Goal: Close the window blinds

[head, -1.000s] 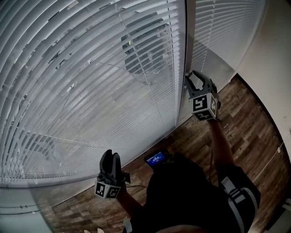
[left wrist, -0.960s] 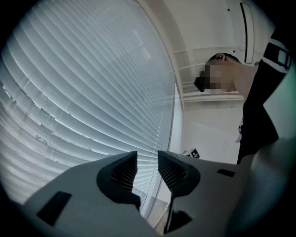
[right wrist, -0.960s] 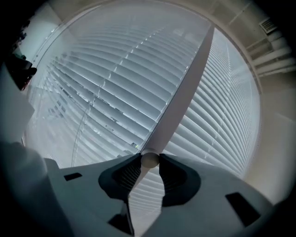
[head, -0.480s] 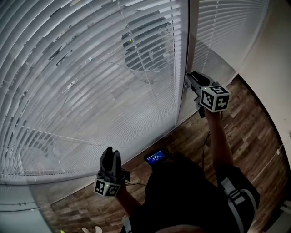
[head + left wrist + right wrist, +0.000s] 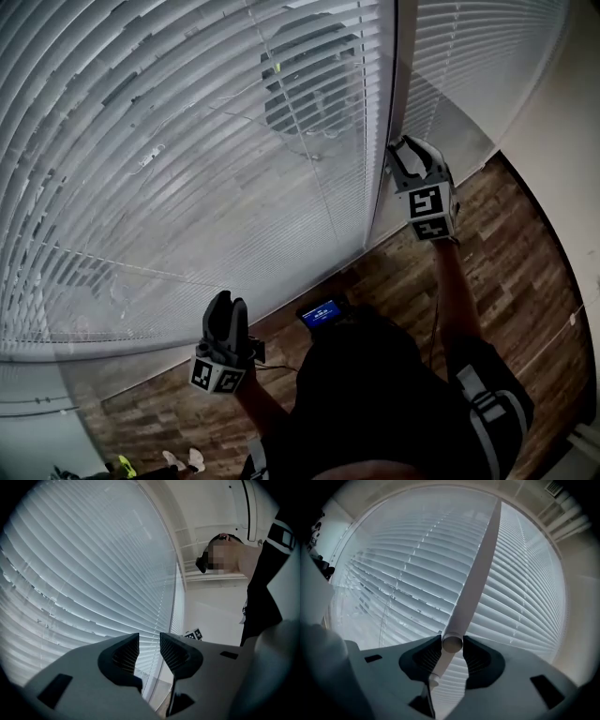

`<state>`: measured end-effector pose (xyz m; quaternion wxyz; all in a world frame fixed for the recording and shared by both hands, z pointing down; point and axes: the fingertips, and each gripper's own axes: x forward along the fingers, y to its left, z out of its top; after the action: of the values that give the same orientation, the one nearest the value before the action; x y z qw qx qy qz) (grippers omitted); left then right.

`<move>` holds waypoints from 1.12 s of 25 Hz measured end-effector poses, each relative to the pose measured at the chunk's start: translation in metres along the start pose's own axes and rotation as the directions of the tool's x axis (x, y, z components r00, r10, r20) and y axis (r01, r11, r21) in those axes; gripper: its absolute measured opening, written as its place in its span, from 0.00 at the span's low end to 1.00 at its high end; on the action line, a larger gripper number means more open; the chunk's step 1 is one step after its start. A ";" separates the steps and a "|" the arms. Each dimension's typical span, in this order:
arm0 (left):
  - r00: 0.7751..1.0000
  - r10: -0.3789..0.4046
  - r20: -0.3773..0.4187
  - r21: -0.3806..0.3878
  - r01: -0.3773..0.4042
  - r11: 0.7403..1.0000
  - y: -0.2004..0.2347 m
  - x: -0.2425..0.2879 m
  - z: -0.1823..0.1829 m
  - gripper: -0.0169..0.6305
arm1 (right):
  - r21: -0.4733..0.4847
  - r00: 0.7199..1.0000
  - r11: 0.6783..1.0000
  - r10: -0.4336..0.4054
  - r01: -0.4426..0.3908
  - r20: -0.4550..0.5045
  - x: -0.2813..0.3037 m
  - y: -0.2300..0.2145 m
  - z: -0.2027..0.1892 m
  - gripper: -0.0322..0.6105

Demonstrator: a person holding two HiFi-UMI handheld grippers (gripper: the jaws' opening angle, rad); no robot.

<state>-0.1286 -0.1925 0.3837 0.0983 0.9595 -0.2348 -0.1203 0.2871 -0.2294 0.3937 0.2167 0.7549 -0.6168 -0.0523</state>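
White horizontal-slat window blinds cover the glass ahead, most slats overlapping, with dark gaps showing at the left. Their white tubular tilt wand hangs in front of the slats. Its lower end sits between the fingers of the right gripper, which are opening yet touch it on both sides. The left gripper points at the blinds lower down, fingers slightly apart and empty. Below runs a brown wood-plank floor, and a pale wall stands at the right.
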 end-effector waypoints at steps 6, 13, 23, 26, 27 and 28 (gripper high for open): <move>1.000 -0.005 0.022 0.011 0.005 1.000 -0.008 0.027 0.033 0.23 | 0.073 1.000 0.997 -0.009 0.009 0.001 0.008 -0.028 0.033 0.26; 0.999 0.047 -0.012 -0.004 -0.047 0.999 -0.016 0.022 0.017 0.23 | 0.078 1.000 0.997 0.004 -0.004 0.000 0.010 -0.021 0.028 0.26; 0.981 0.173 -0.084 -0.020 -0.175 0.984 -0.053 -0.022 -0.001 0.23 | 0.657 0.911 0.631 0.292 -0.413 0.292 -0.036 -0.004 -0.026 0.26; 0.982 0.165 -0.092 -0.030 -0.168 0.985 -0.054 -0.020 -0.003 0.23 | 0.825 0.865 0.297 0.318 -0.480 0.389 -0.047 0.012 -0.052 0.26; 0.984 0.157 -0.089 -0.034 -0.161 0.986 -0.055 -0.022 -0.003 0.23 | 0.849 0.859 0.224 0.321 -0.479 0.400 -0.057 0.022 -0.062 0.26; 0.985 0.148 -0.085 -0.039 -0.151 0.988 -0.057 -0.025 -0.003 0.23 | 0.861 0.852 0.175 0.329 -0.478 0.406 -0.069 0.035 -0.072 0.26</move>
<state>-0.1248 -0.1312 0.3767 0.1381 0.9408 -0.2993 -0.0786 0.2642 -0.1499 0.4592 -0.3018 0.5372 -0.7150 0.3303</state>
